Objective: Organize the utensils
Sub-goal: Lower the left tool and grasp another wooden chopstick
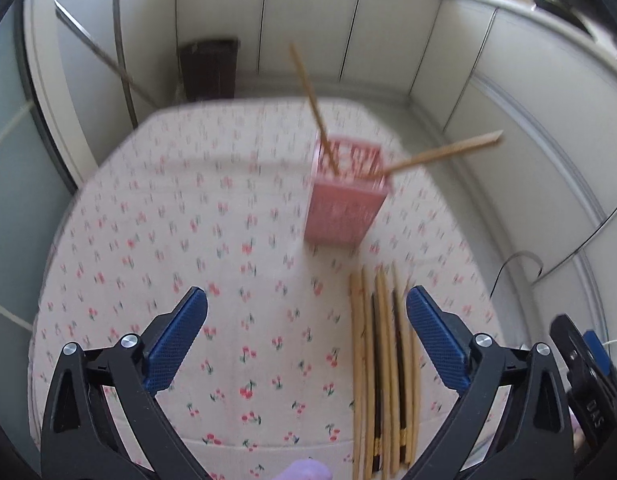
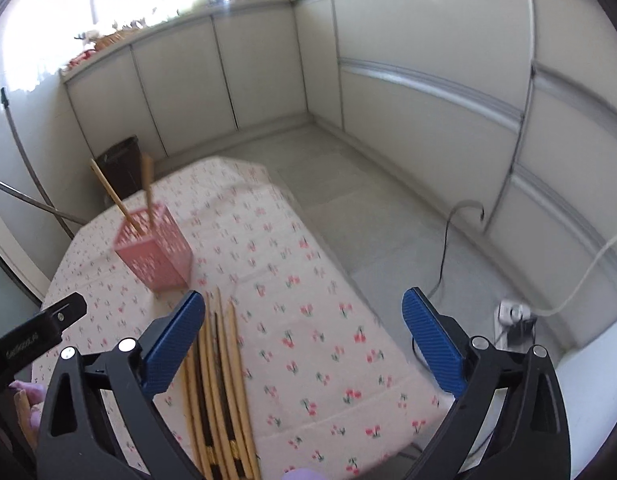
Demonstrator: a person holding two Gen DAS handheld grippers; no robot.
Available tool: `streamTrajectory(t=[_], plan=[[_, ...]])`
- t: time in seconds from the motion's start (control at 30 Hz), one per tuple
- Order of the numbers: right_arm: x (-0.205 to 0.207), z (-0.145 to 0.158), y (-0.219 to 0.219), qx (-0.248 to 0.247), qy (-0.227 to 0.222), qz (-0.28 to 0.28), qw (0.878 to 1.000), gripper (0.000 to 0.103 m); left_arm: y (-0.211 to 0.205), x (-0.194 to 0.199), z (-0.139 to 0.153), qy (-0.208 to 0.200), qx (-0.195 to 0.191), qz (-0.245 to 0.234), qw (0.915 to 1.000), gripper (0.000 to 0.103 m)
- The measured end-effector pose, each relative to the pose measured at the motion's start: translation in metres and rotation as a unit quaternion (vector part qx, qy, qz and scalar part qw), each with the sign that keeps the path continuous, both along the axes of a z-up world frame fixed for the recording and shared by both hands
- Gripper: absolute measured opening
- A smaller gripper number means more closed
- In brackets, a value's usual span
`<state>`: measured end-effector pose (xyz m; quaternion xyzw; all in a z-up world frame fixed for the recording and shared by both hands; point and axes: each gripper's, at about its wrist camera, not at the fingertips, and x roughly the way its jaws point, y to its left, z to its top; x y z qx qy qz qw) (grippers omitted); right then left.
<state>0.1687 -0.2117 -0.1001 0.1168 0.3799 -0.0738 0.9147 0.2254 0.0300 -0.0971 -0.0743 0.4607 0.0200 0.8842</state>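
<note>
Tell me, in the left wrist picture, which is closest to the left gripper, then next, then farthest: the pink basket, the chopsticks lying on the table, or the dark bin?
From the left gripper:
1. Chopsticks on the table, by its right finger.
2. Pink basket, farther along the cloth.
3. Dark bin, on the floor beyond the table.

A table is covered by a pale tablecloth [image 1: 156, 240] printed with small red cherries. Beyond its far edge, a dark brown bin [image 1: 210, 68] is set on the floor against white cabinet doors [image 1: 312, 24], which are continued around the corner of the room. A grey tiled floor [image 2: 368, 208] is seen to the right of the table. A dark cable [image 2: 448, 240] is trailed across it toward a white power strip [image 2: 512, 314] by the wall. A cluttered sill [image 2: 108, 40] is lit brightly above the cabinets; its items are too blurred to be told.
</note>
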Motion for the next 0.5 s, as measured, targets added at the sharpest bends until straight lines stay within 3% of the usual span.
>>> streamTrajectory(t=[0.17,0.23,0.5], plan=[[-0.004,-0.042,-0.019,0.046,0.035,0.003,0.998,0.096,-0.003,0.030,-0.056,0.118,-0.023,0.013,0.9927,0.096],[-0.006,-0.054,-0.024,0.058,0.039,0.009,0.998,0.096,-0.005,0.039,-0.069,0.139,-0.031,0.022,0.9895,0.096],[-0.016,-0.082,-0.041,0.094,0.030,0.027,0.995,0.096,-0.027,0.070,-0.087,0.145,0.016,0.042,0.9884,0.088]])
